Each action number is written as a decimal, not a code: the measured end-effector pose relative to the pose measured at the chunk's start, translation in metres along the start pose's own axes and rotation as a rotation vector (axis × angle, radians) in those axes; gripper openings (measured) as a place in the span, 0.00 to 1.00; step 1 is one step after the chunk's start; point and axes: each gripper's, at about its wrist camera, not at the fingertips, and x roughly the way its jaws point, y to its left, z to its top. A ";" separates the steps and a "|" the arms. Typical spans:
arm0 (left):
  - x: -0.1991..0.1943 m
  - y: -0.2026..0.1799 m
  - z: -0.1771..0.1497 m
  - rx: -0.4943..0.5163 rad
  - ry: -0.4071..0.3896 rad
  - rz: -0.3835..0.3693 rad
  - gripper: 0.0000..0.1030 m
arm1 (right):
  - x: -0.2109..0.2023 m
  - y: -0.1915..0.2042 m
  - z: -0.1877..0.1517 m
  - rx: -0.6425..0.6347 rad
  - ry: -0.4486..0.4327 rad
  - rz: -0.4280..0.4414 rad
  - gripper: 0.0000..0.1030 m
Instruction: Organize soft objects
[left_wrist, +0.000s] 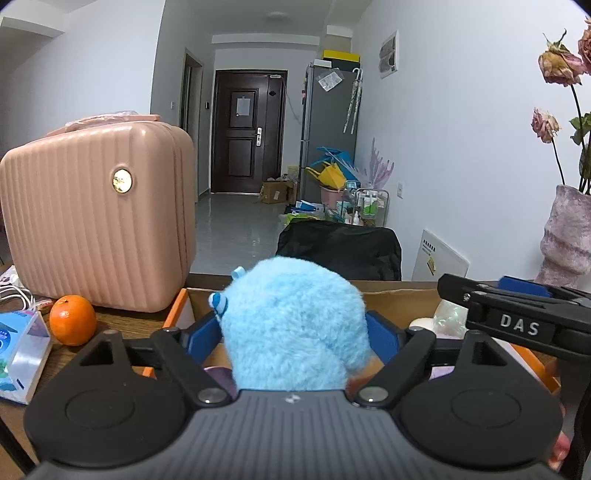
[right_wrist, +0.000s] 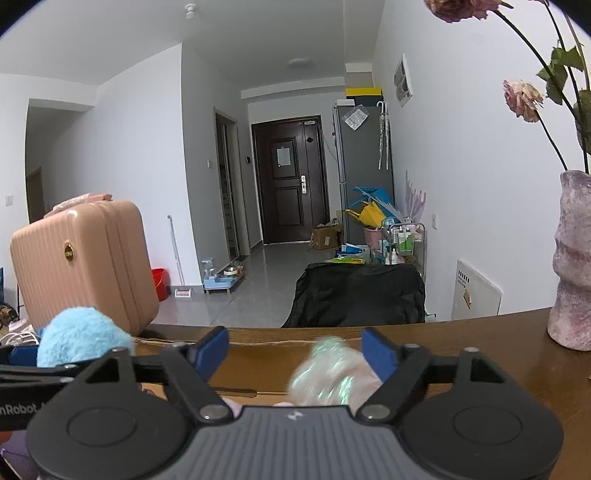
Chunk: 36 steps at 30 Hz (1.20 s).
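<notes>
Left gripper (left_wrist: 295, 328) stands spread around the blue plush toy (left_wrist: 291, 325), apparently letting it settle into the cardboard box (left_wrist: 391, 295); right gripper (right_wrist: 295, 352) gapes too, the iridescent soft toy (right_wrist: 328, 373) loose between its blades; beyond stands the pink case (left_wrist: 99, 218).

Blue plush toys: one (left_wrist: 291, 325), fluffy, between blue gripper pads.
Pale iridescent soft toys: one (right_wrist: 328, 373), blurred.
Cardboard boxes on the table: one (left_wrist: 399, 295), with orange flaps.
Pink ribbed cases: one (left_wrist: 99, 218).
Oranges: one (left_wrist: 72, 319).
Tissue packs: one (left_wrist: 22, 354), at the table's left edge.
Vases: one (right_wrist: 572, 266), mottled pink.
Dried roses in view: three from the left wrist camera (left_wrist: 559, 66); the other blooms are cut off by the frame.
Grippers: two, the left (left_wrist: 295, 332) and the right (right_wrist: 295, 354).
Dark doors down the hall: one (right_wrist: 291, 184).
Grey fridges: one (right_wrist: 364, 147).
</notes>
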 end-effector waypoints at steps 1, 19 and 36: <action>-0.001 0.001 0.001 -0.001 -0.002 0.001 0.86 | -0.001 -0.001 0.000 0.005 -0.001 0.002 0.84; -0.022 0.018 0.008 -0.036 -0.031 0.022 1.00 | -0.022 -0.002 0.003 0.017 -0.041 0.012 1.00; -0.051 0.029 0.000 -0.040 -0.050 0.044 1.00 | -0.060 -0.002 -0.005 0.017 -0.052 0.015 1.00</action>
